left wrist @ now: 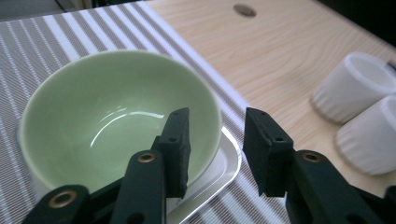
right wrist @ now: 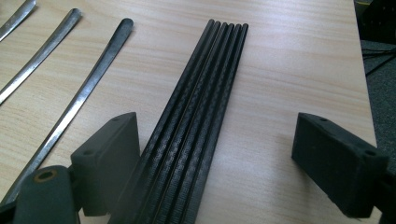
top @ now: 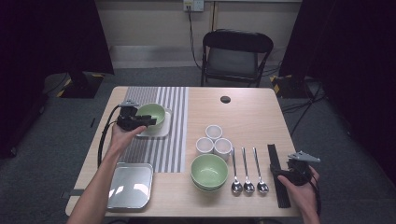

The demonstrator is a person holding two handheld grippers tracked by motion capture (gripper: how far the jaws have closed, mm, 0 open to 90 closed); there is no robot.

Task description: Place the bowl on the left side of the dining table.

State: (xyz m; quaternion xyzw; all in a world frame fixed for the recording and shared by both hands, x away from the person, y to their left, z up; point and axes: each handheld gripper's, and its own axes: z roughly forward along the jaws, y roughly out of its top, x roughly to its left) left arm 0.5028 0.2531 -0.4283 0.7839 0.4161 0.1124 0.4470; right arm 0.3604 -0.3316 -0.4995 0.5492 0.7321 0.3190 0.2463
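Note:
A pale green bowl (top: 152, 113) (left wrist: 107, 116) stands on a small white tray (top: 161, 130) (left wrist: 224, 163) on the striped mat (top: 168, 140). My left gripper (top: 148, 121) (left wrist: 217, 140) sits at the bowl's near rim. It is open: one jaw is over the bowl's inside, the other outside the rim, and neither pad presses on it. At the table's right front, my right gripper (top: 281, 171) (right wrist: 217, 140) is open wide over a bundle of black chopsticks (top: 273, 154) (right wrist: 196, 116). The chopsticks lie flat on the wood between its jaws, nearer the left one.
Three white cups (top: 214, 140) (left wrist: 359, 88) stand mid-table, with a second green bowl (top: 209, 170) in front of them. Three spoons (top: 247, 172) (right wrist: 74, 102) lie left of the chopsticks. A metal tray (top: 130, 185) sits front left, and a folding chair (top: 236, 56) stands behind the table.

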